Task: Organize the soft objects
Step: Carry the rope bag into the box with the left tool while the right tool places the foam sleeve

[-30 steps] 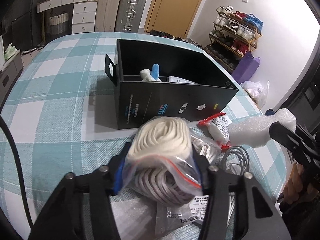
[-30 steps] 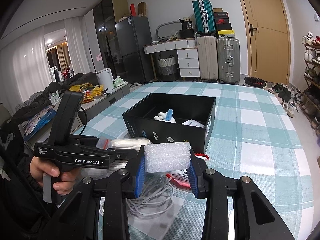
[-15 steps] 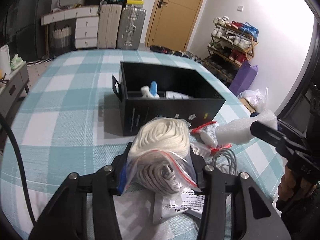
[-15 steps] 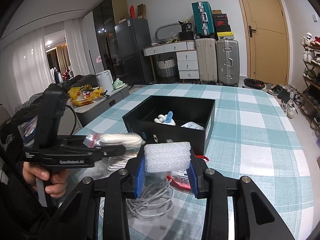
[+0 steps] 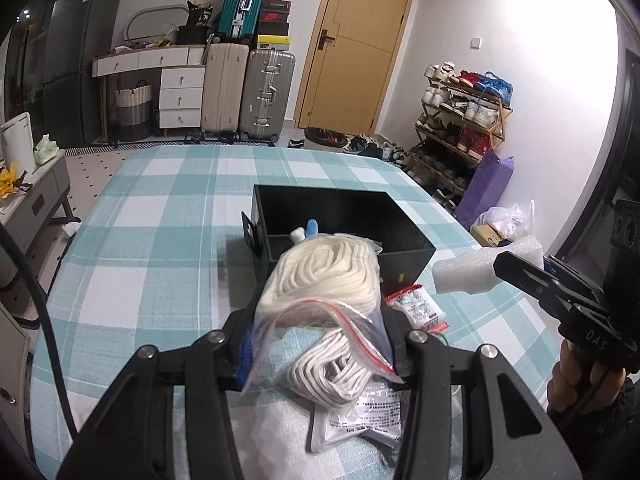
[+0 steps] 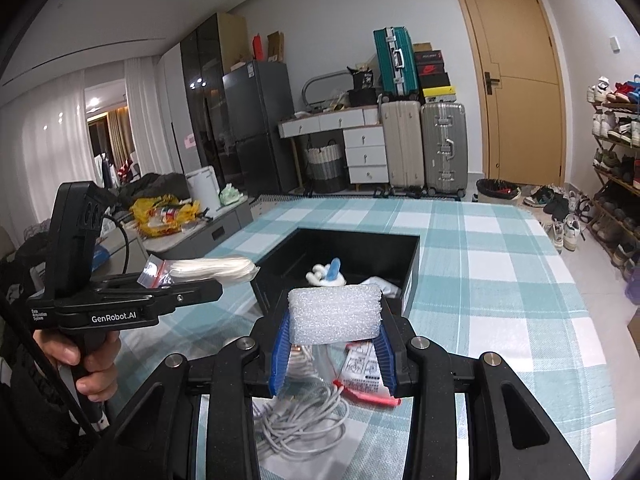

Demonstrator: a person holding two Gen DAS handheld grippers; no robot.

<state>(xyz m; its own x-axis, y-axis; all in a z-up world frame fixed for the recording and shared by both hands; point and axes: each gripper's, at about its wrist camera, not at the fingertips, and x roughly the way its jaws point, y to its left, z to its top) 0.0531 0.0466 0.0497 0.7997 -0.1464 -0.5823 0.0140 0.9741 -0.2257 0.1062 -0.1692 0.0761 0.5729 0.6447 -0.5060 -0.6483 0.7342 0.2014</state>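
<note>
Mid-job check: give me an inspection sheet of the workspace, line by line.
Surface: table under a teal and white checked cloth.
Job's things: bagged white rope and white foam block both lifted; black box open, with a white and blue soft item inside.
Clutter: red-edged packet and printed bag lying in front of the box.
Grippers: left claw shut on the bagged rope; right claw shut on the foam block.
Cables: grey cable coil on the cloth.
Surroundings: suitcases, door, shoe rack.
</note>
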